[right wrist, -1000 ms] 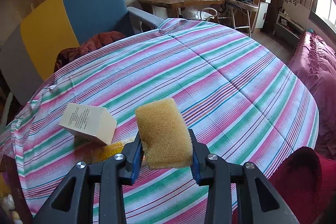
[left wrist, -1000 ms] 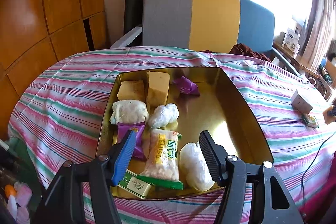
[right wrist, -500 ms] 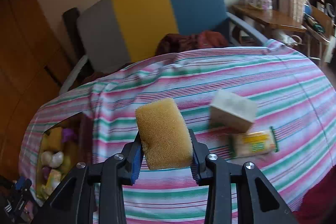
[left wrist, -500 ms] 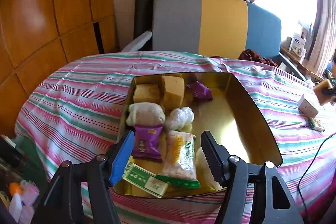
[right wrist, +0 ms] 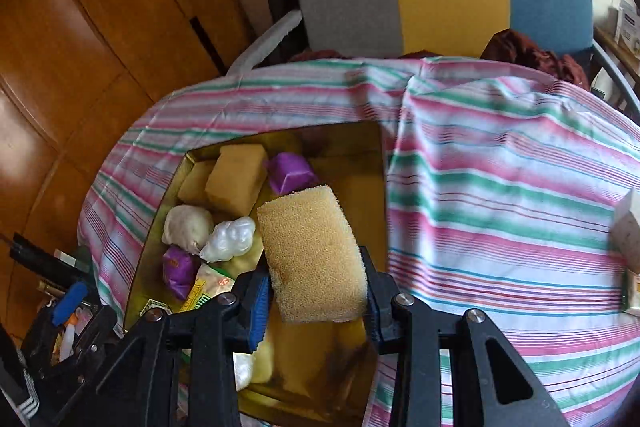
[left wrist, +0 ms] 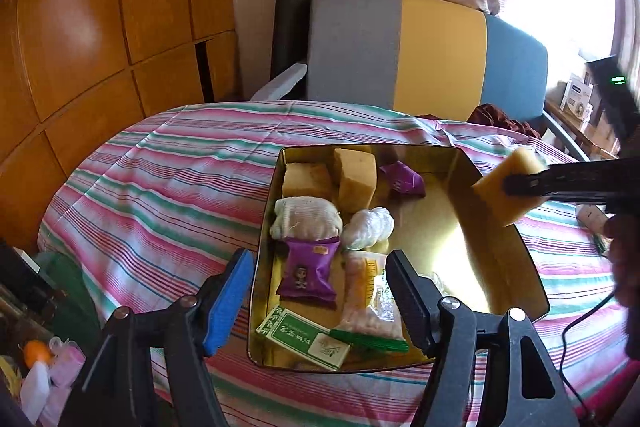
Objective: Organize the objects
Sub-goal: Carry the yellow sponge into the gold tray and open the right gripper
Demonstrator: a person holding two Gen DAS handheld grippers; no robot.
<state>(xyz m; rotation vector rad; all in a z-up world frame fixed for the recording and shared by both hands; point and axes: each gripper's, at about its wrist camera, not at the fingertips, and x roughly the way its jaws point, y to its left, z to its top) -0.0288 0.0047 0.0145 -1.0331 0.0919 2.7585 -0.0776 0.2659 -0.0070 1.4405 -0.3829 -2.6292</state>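
Right hand-held gripper (right wrist: 318, 301) is clamped on the yellow sponge (right wrist: 314, 255), holding it up over the gold tin (left wrist: 516, 263) on the striped surface (left wrist: 168, 195). Left hand-held gripper (left wrist: 320, 291) sits at the tin's near edge, jaws apart, gripping nothing.

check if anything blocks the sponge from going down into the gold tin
Nothing visible does. The right tool holds the sponge above the gold tin's bare right half. The snacks lie along its left side, and the left tool hangs open at the near edge.
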